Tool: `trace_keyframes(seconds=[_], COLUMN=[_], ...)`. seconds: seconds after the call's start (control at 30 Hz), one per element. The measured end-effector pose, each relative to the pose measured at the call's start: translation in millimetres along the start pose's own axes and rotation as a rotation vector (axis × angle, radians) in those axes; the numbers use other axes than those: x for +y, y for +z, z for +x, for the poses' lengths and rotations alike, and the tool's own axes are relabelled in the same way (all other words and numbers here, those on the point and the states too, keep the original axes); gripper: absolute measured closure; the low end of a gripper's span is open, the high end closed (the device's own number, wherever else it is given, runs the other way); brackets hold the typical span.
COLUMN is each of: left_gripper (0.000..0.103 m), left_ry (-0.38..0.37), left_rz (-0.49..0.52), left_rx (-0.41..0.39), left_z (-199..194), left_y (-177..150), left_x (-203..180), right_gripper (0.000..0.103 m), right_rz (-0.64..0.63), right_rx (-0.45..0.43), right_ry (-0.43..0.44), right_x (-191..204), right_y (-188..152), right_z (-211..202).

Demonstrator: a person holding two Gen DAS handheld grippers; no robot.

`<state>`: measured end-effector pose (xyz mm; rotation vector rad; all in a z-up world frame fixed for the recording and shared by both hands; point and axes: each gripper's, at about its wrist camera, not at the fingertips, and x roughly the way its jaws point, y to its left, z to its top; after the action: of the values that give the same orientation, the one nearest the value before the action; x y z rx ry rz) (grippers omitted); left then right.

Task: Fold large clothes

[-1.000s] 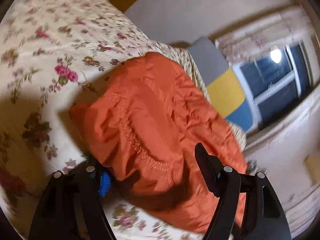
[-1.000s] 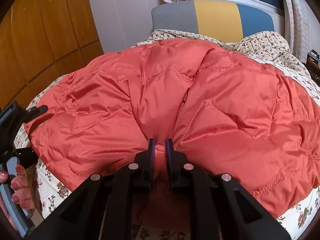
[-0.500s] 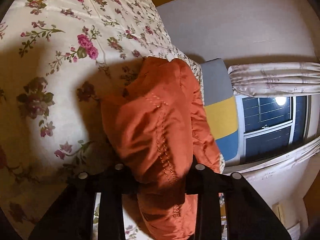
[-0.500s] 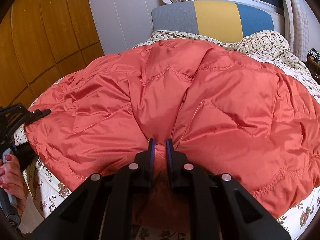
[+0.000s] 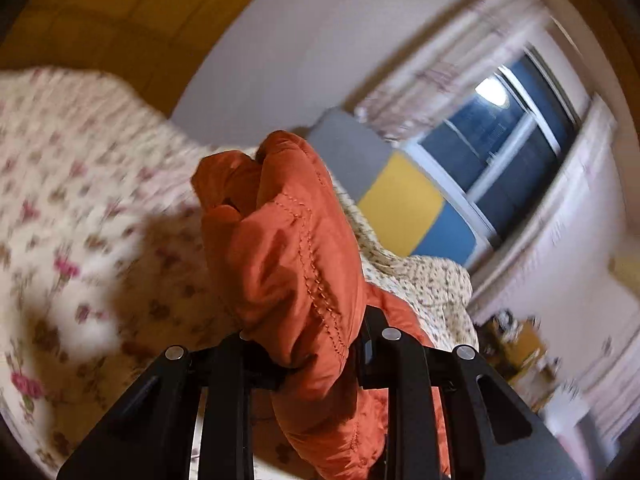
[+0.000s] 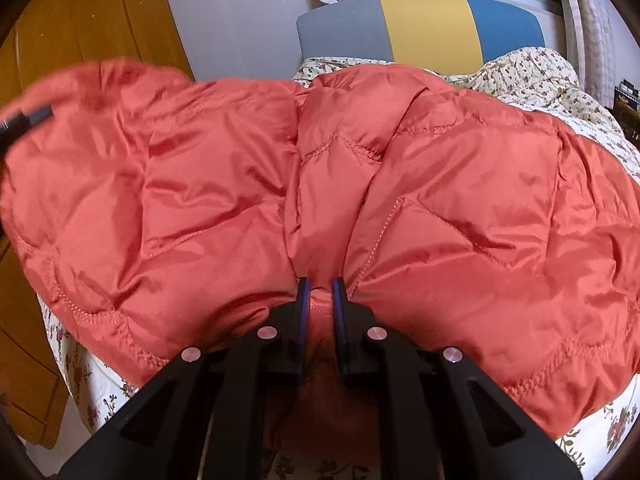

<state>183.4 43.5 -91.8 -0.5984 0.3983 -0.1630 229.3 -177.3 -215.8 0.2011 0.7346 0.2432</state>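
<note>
Floral cotton covers the bed (image 6: 532,68) beneath my claws, and the orange quilted jacket (image 6: 460,208) lies spread over it ahead of my right claw (image 6: 320,300), which is clenched on a fold at the near edge. My left claw (image 5: 316,344) is closing, a bunched jacket corner pinched between its fingers. Beyond both stand the grey, yellow and blue headboard (image 6: 424,28), a curtained window (image 5: 508,156) and wooden panelling (image 6: 88,20).
</note>
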Motion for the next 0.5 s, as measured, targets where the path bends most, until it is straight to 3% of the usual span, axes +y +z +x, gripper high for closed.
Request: trace_keyframes(seconds=[0.1,0.27,0.37,0.5], left_gripper=[0.079,0.079,0.079,0.079], left_ry=[-0.026,-0.062,-0.055,-0.041], left_rz=[0.137,0.272,0.341,0.409], left_rx=[-0.010,-0.002,-0.003,-0.006], left_z=[-2,5,8,13], left_y=[-3,-13,-18,-26], left_x=[-35,-71,-84,-101], right_gripper=[0.093,0.088,0.078,0.076], right_rz=[0.007,0.053,0.102,0.168], right_rx=[0.008,0.034,-0.042,-0.126], right_ry=[0.003,0.065,0.078,0.017], right_x=[-2,-14,-30,-60], right_y=[1,9,10,10], right_z=[1,-8,-37,-76])
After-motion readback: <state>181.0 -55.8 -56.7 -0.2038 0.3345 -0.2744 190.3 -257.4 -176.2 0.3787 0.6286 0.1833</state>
